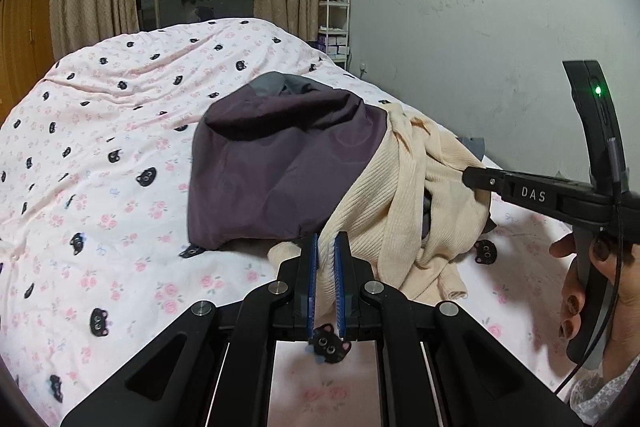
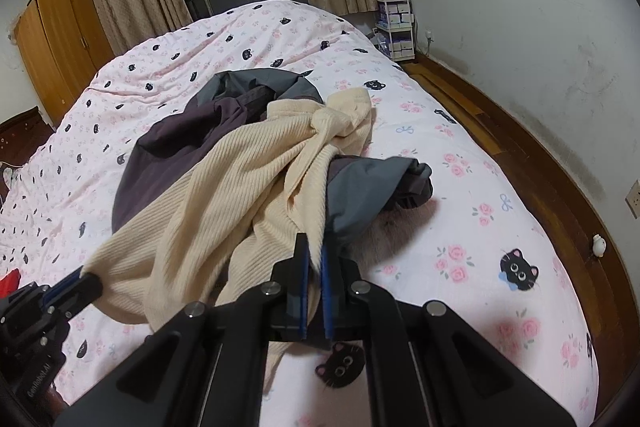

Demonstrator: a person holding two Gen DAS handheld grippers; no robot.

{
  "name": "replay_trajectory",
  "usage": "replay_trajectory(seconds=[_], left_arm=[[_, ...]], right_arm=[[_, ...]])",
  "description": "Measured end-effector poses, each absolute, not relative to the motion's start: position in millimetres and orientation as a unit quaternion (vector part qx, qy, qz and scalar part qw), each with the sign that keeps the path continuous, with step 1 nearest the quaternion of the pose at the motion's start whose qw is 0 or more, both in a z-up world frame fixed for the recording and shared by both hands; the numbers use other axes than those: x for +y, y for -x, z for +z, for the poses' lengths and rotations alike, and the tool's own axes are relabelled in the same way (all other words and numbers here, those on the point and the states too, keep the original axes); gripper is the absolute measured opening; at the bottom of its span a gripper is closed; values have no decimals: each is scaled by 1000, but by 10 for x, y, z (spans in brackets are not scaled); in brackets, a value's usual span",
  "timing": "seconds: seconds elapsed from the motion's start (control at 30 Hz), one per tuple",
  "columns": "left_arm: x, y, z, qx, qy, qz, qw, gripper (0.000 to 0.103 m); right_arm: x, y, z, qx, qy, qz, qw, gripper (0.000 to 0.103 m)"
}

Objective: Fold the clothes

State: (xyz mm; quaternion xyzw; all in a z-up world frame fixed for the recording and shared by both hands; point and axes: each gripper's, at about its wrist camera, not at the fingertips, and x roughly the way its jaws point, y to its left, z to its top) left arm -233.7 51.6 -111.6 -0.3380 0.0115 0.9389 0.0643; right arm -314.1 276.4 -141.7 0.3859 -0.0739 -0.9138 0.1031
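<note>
Left wrist view: we see our left gripper (image 1: pixel 326 247) closed tight on a hem of the cream sweater (image 1: pixel 404 211), the knit pinched between its blue pads. The sweater lies at about three o'clock of the purple jacket (image 1: pixel 280 163), draped partly over it, both heaped on the bedspread (image 1: pixel 100 155) with its black cats and pink roses. At three o'clock of the frame, the right gripper (image 1: pixel 468 175) reaches into the sweater's far side; its arm reads "DAS", and a hand (image 1: pixel 580 291) holds its handle. Right wrist view: our right gripper (image 2: pixel 314 255) is likewise clamped shut on a cream edge, with the jacket's gray sleeve (image 2: pixel 372 187) just beside it at one o'clock. At eight o'clock, the left gripper grips the sweater's other corner, and its body carries "GenRobot.AI". We judge the step to be lifting the sweater clear of the pile. Next, we think, both grips must rise and spread apart evenly so the knotted, twisted knit opens flat without dragging the jacket along.
</note>
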Motion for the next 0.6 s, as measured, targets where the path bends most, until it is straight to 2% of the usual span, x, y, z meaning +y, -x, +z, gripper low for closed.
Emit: replay_trajectory(seconds=[0.37,0.43,0.6], left_arm=[[389,2111,-1006,7,335,941,50,7],[373,2100,-1017,7,336,941,49,7],[374,2088,-1068,13,339,939,51,7]], right_arm=[[2696,2984,-1383,-65,-390,-914,93,6],[2679,2956,-1399,-64,-393,-912,94,2],[2651,2903,-1382,-65,-393,-913,94,2]])
